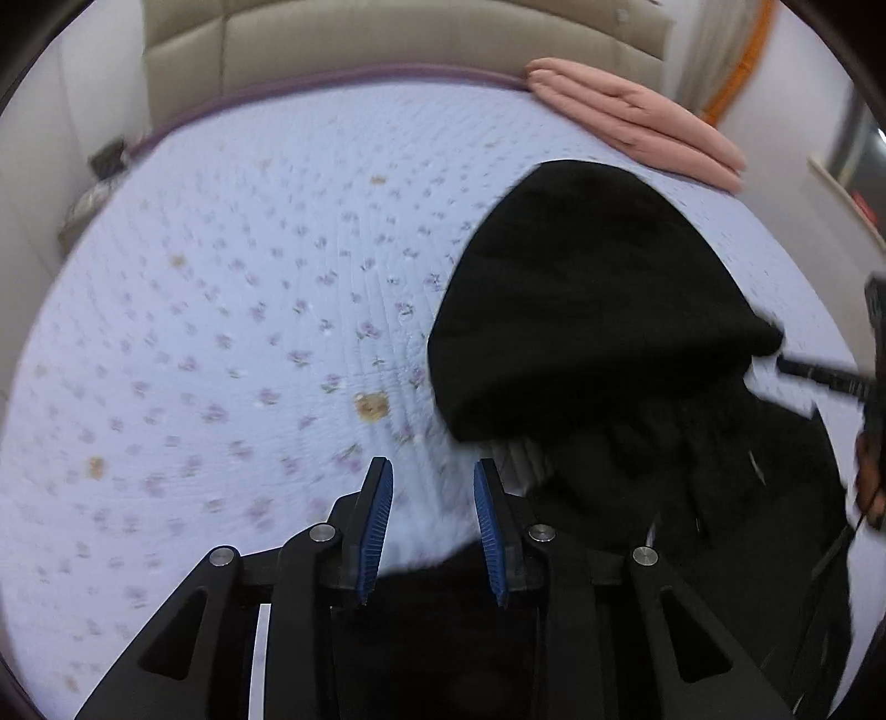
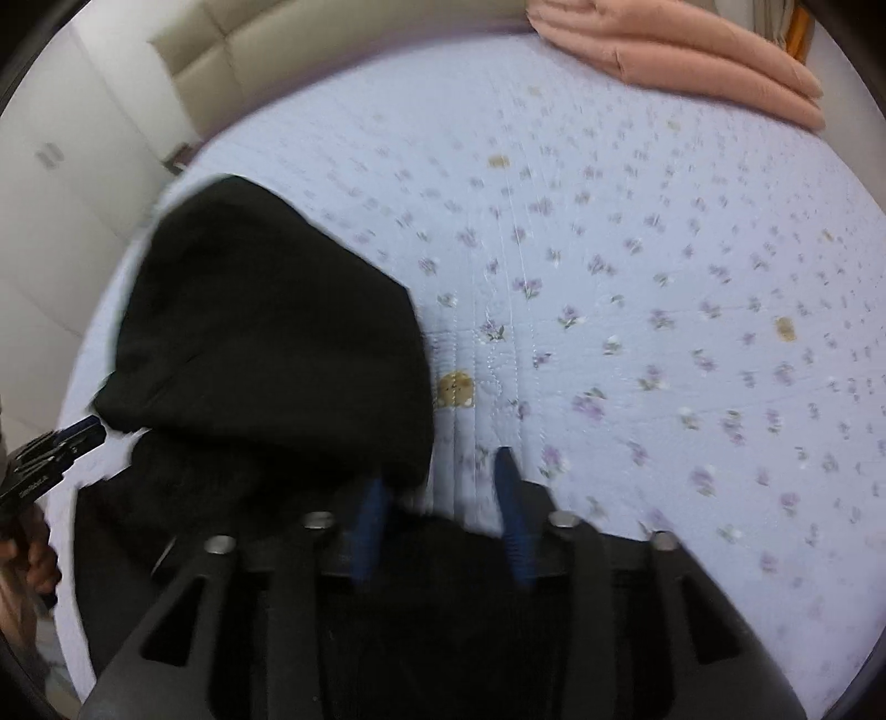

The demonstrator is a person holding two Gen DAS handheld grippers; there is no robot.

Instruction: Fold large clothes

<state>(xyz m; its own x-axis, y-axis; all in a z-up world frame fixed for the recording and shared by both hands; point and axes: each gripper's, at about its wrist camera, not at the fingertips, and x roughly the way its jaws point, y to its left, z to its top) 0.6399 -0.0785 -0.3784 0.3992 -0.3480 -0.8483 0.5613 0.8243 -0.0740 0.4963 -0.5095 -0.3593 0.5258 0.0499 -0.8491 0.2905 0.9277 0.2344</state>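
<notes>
A black hooded garment [image 1: 598,310] lies on the bed, its hood spread flat toward the headboard and its body bunched below. In the left wrist view my left gripper [image 1: 434,471] is open and empty over the sheet just left of the hood, with black cloth under its base. My right gripper's tip [image 1: 819,376] shows at the hood's right edge. In the right wrist view the garment [image 2: 266,332] fills the left side. My right gripper [image 2: 440,471] is open at the hood's lower right edge, above black cloth. My left gripper [image 2: 50,454] shows at the far left.
The bed has a light blue quilted sheet [image 1: 249,310] with small purple flowers, also in the right wrist view [image 2: 664,332]. A folded pink blanket [image 1: 637,122] lies at the far right corner [image 2: 692,50]. A beige padded headboard [image 1: 387,50] stands behind. White cupboards [image 2: 66,183] are on the left.
</notes>
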